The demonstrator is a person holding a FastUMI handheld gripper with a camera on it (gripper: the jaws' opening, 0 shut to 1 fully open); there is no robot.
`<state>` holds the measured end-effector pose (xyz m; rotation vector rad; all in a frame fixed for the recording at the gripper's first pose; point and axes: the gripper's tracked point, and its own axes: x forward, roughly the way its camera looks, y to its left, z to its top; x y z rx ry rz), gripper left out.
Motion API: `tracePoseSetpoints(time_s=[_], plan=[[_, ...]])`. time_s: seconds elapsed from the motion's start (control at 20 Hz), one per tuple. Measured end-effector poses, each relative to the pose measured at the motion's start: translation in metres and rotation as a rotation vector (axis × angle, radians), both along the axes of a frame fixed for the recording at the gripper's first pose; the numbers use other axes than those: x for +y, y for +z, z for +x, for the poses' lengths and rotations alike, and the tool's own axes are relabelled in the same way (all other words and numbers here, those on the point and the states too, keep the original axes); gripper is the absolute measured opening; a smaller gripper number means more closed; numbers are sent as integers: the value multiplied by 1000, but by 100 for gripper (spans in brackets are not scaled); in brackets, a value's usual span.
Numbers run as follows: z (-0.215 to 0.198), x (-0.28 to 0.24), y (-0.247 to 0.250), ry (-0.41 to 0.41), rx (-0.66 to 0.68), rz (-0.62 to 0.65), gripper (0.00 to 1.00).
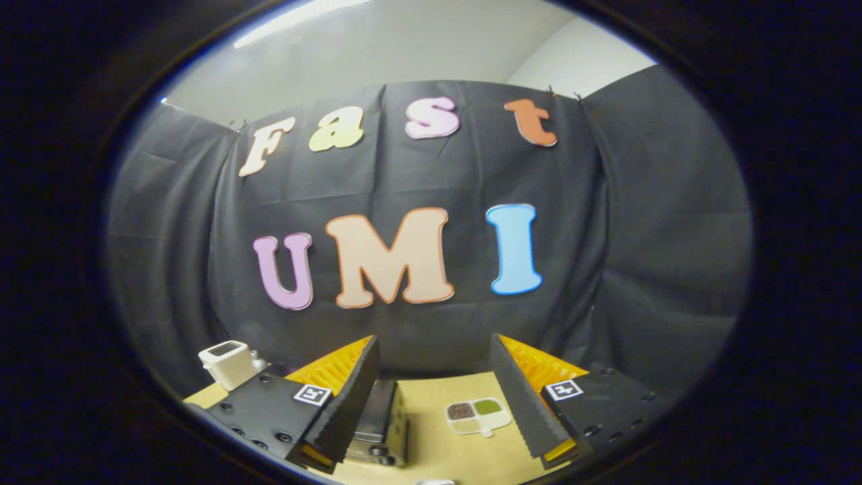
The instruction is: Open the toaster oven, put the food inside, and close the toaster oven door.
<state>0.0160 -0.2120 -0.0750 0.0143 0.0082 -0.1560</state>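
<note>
Toaster oven [382,424] sits on the bench [471,458] just past our left finger, door seemingly shut, food tray [478,415] lying out between the fingers [431,397], which we hold high, wide and empty, overlooking both.

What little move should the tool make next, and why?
Probably tip down toward the table. The tool is open, holding nothing, and aimed at the wall. The food tray lies on the table beside the toaster oven, whose door I cannot make out.
</note>
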Motion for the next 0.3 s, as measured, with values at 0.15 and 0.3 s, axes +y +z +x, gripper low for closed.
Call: tracePoseSetpoints(time_s=[0.15, 0.3], plan=[[-11, -43, 17, -42, -33, -29, 99], [-19, -72, 23, -55, -43, -44, 99]])
